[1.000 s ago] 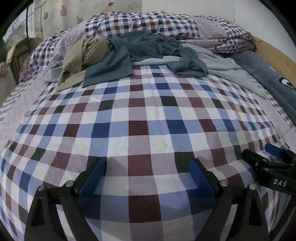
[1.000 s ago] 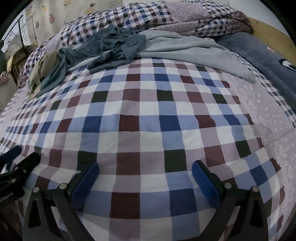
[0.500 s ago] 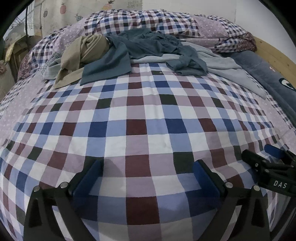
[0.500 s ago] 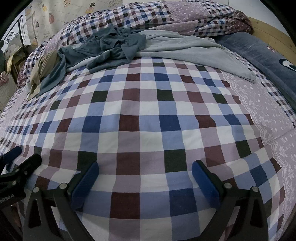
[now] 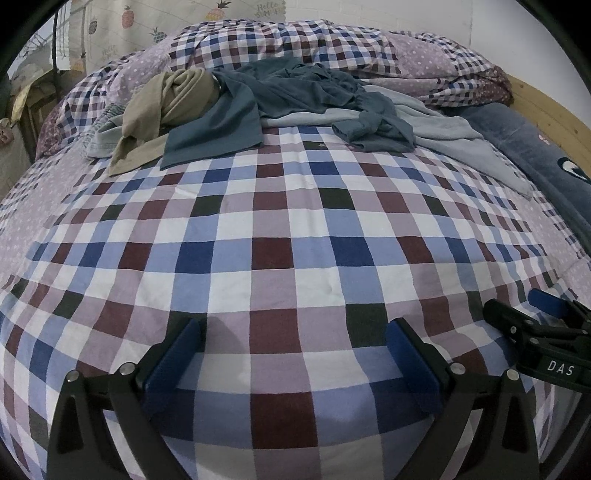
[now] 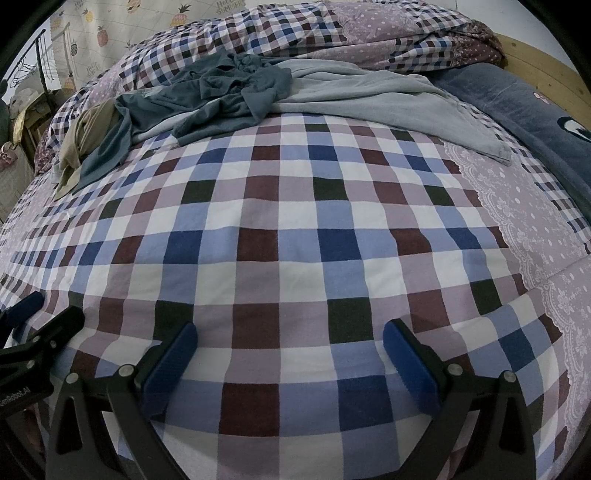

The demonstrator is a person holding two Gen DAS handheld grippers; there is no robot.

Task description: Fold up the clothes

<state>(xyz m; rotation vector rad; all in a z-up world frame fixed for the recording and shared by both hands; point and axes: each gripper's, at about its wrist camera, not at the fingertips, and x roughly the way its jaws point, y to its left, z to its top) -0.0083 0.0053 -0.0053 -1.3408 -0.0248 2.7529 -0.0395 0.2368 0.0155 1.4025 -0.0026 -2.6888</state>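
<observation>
A heap of clothes lies at the far end of the checked bed: a dark teal garment (image 5: 258, 99) (image 6: 229, 96), a tan garment (image 5: 173, 99) (image 6: 88, 136) to its left, and a pale grey-blue garment (image 5: 450, 129) (image 6: 369, 96) spreading right. My left gripper (image 5: 293, 354) hovers open over the near part of the bed, far from the heap, with nothing between its blue pads. My right gripper (image 6: 290, 354) is open too, beside it, also empty. Each gripper shows at the edge of the other's view: the right gripper (image 5: 539, 325) and the left gripper (image 6: 33, 325).
The checked sheet (image 5: 273, 251) covers the bed. A bunched checked duvet (image 5: 332, 48) lies behind the heap. A dark blue blanket (image 5: 535, 147) runs along the right side by a wooden bed frame (image 5: 546, 103). A pineapple-print curtain (image 5: 147, 22) hangs at the back left.
Both views have tilted or drawn slightly so the clothes heap sits a little lower in frame. Both grippers remain open and empty.
</observation>
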